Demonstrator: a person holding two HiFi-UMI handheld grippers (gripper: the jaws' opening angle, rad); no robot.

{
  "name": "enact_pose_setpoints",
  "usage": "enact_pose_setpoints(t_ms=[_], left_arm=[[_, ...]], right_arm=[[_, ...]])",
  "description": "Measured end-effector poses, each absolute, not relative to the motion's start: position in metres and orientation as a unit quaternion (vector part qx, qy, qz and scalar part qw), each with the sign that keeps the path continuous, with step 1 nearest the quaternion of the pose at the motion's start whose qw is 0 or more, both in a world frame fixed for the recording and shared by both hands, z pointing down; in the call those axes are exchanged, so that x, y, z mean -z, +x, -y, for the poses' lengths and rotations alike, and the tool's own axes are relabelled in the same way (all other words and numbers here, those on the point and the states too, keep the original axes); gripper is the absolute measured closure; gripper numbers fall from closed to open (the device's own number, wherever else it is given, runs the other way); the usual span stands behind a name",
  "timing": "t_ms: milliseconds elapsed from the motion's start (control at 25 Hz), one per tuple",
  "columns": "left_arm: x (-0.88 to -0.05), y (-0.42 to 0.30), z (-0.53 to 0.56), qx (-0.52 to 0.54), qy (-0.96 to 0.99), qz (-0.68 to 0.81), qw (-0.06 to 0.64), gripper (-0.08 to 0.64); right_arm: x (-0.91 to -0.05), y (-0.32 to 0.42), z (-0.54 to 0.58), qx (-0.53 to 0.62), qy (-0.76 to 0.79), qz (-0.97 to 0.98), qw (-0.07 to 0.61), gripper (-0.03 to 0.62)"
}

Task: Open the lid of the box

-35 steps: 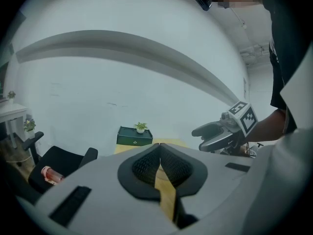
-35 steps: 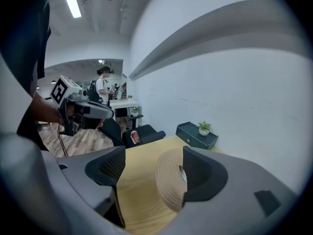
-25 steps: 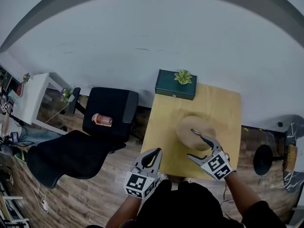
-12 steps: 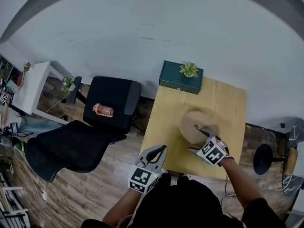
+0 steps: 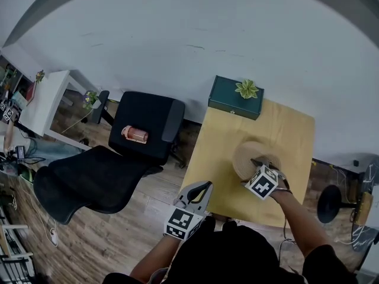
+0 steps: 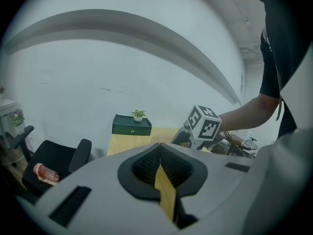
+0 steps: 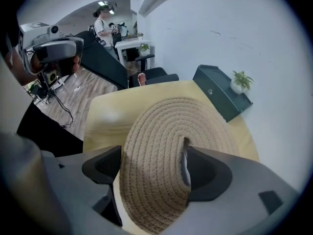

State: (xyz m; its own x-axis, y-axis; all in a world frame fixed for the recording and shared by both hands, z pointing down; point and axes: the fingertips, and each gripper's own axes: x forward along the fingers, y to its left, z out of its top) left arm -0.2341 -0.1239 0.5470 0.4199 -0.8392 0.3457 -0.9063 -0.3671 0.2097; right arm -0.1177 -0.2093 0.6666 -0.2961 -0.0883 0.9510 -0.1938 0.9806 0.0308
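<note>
A round box of coiled rope (image 5: 250,154) with its lid (image 7: 166,141) on stands on the wooden table (image 5: 287,129). My right gripper (image 5: 260,162) is over the box's near side. Its jaws stand wide, the left at the lid's rim, the right beside a small loop (image 7: 185,146) at the lid's middle, so the lid's near half lies between them (image 7: 151,168). I see no squeeze on the weave. My left gripper (image 5: 204,186) hangs off the table's near left corner with its jaws together (image 6: 160,156), holding nothing.
A dark green case (image 5: 235,101) with a small potted plant (image 5: 247,89) sits at the table's far edge against the white wall. A black office chair (image 5: 145,136) with a pink can (image 5: 135,134) on it stands left of the table. A round black stand base (image 5: 329,204) is on the right.
My right gripper has moved forward over the rope box and its jaws have spread around the lid. The left gripper has stayed by the table's near corner.
</note>
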Motion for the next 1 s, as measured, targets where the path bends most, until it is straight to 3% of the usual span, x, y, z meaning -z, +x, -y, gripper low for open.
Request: enact_pose_setpoints(t_ms=[360,1000], left_arm=[[-0.545,-0.242,0.129,-0.085,0.819,0.537,0.184,0.540],[-0.545,-0.230,0.128,-0.086,0.822,0.531,0.188,0.541]], right_arm=[[-0.676,-0.120,0.209,-0.074,0.085,0.781,0.614,0.188],[-0.641,-0.109,0.200,-0.063,0.117,0.812,0.568,0.207]])
